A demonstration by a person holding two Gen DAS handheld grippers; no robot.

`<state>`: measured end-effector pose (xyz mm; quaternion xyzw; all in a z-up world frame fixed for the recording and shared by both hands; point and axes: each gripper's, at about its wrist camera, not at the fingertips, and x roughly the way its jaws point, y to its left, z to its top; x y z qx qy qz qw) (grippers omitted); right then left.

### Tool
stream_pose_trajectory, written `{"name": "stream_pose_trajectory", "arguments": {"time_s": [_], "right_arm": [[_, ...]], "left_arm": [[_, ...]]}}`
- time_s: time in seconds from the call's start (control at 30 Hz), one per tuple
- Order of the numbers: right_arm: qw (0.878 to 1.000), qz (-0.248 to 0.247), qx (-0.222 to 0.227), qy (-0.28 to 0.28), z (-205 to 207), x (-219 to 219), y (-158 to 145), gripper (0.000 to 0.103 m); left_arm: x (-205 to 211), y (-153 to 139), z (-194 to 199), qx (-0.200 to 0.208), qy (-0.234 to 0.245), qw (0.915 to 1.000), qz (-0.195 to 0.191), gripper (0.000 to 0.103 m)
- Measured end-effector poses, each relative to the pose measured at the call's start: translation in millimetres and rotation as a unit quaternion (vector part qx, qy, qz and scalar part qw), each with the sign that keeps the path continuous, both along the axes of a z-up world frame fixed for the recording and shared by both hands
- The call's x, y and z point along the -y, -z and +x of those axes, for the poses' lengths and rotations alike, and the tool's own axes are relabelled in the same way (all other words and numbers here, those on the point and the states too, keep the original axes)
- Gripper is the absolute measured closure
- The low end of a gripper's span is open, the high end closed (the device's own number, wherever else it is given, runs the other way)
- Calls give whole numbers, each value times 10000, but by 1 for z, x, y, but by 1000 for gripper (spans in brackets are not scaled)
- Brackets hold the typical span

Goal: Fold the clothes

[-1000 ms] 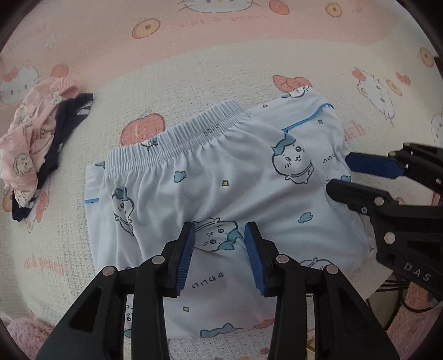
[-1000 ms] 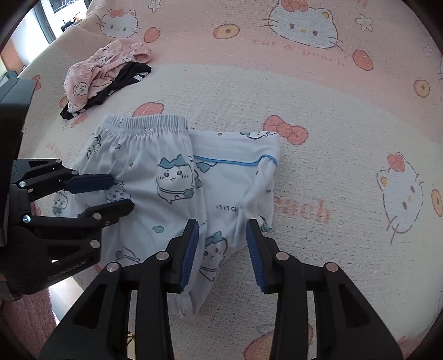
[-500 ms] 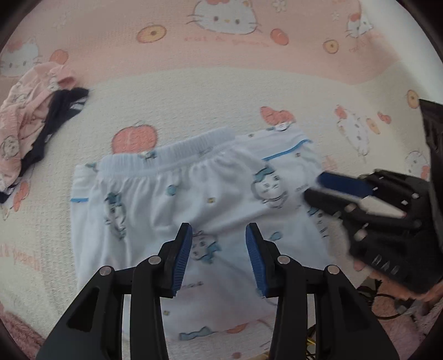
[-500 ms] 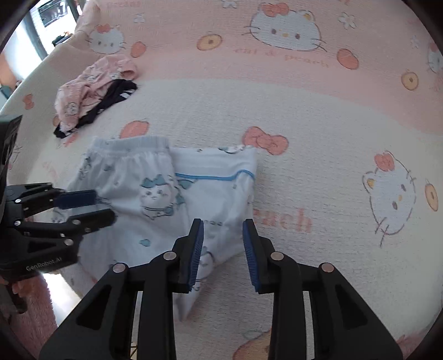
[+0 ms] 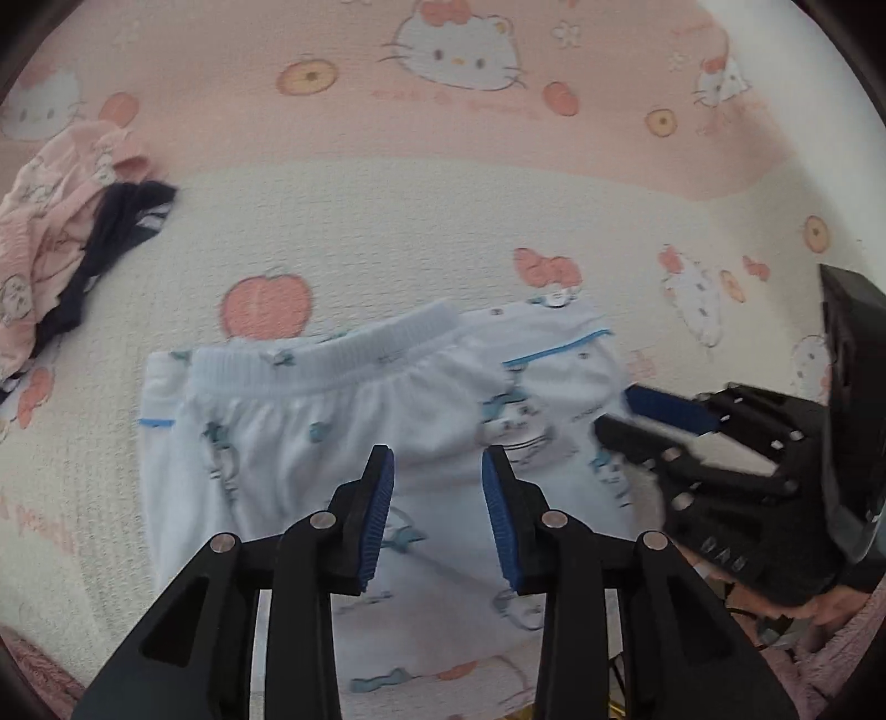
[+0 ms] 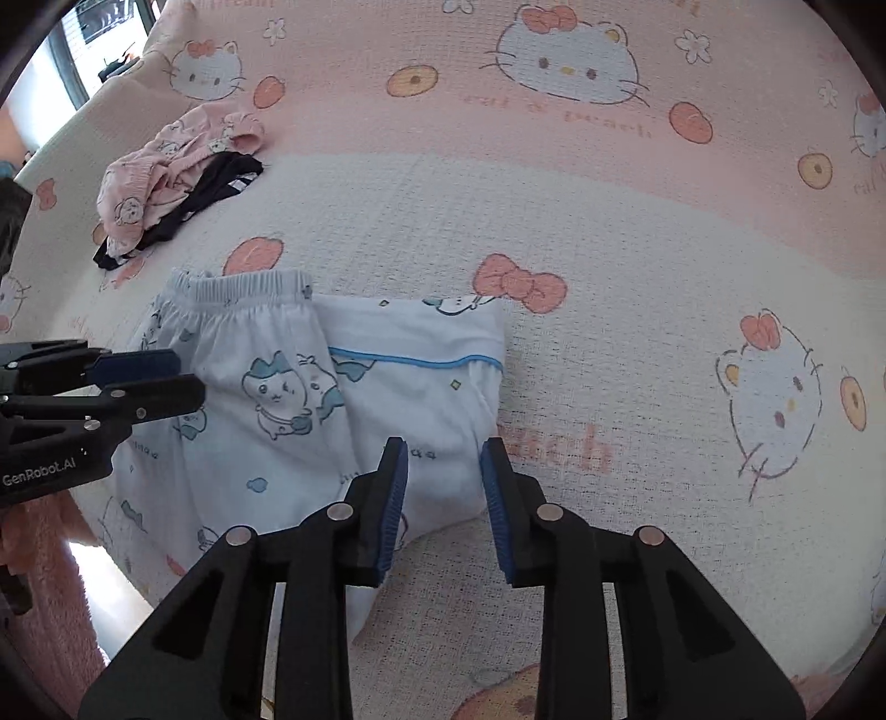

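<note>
Pale-blue shorts (image 6: pixel 266 399) lying folded on bed (image 6: pixel 609 343), beneath both grippers. Left gripper (image 5: pixel 437 498) fingers closing on nothing; right gripper (image 6: pixel 443 487) fingers apart, hovering empty. Next, likely: regrasping hem for another fold.

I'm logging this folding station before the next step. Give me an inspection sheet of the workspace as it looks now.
Surface: cat-and-peach print blanket, pink band behind, cream in front.
Job's things: light-blue pyjama shorts lie flat on a white garment with blue piping, at the near edge.
Clutter: crumpled pink garment with a dark garment against it, far left.
Grippers: left gripper closing, nothing between its pads; right gripper open, hovering above the white garment.
Cables: thin wires below the right gripper.
Surroundings: window at far left.
</note>
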<state>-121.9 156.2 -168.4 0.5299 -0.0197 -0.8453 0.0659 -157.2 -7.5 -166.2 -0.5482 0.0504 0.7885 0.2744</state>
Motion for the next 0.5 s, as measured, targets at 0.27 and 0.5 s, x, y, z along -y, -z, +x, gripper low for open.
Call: {"name": "stream_pose_trajectory", "arguments": {"time_s": [0.27, 0.5], "right_arm": [[9986, -455, 72, -263, 3, 7, 3, 73], [9987, -7, 199, -475, 1, 26, 18, 72]], "left_arm": [[-8, 23, 7, 99, 197, 9971, -725, 67], [9, 16, 7, 159, 23, 9984, -534, 66]]}}
